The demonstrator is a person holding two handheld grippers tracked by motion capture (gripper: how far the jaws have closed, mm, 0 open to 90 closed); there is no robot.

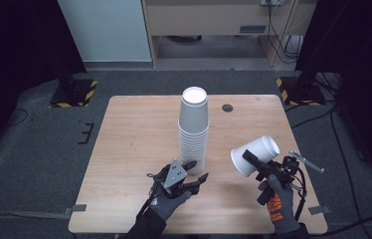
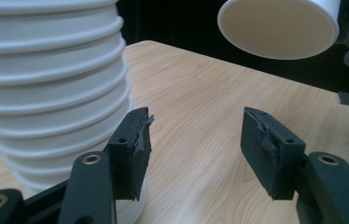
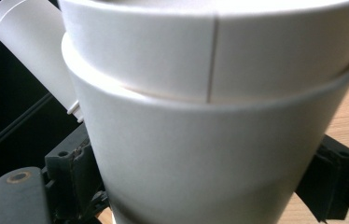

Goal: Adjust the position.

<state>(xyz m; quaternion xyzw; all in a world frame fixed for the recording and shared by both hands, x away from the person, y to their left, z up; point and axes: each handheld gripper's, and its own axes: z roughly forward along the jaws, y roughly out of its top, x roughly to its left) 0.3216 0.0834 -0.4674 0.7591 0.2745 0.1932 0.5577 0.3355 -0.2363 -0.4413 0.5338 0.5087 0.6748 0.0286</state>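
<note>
White paper cups (image 1: 193, 130) were stacked upside down in a tall column near the middle of the wooden table (image 1: 134, 144), a little toward its far edge. The left gripper (image 1: 197, 172) was held low at the foot of that stack on the near side, its jaws partly parted with nothing between them; one jaw was seen just beside the lowest rims. The right gripper (image 1: 253, 162) was raised over the table's near right corner and was clamped on two nested cups (image 1: 254, 155), tilted with their mouth toward the stack. A small dark round hole (image 1: 228, 107) was seen near the far edge.
</note>
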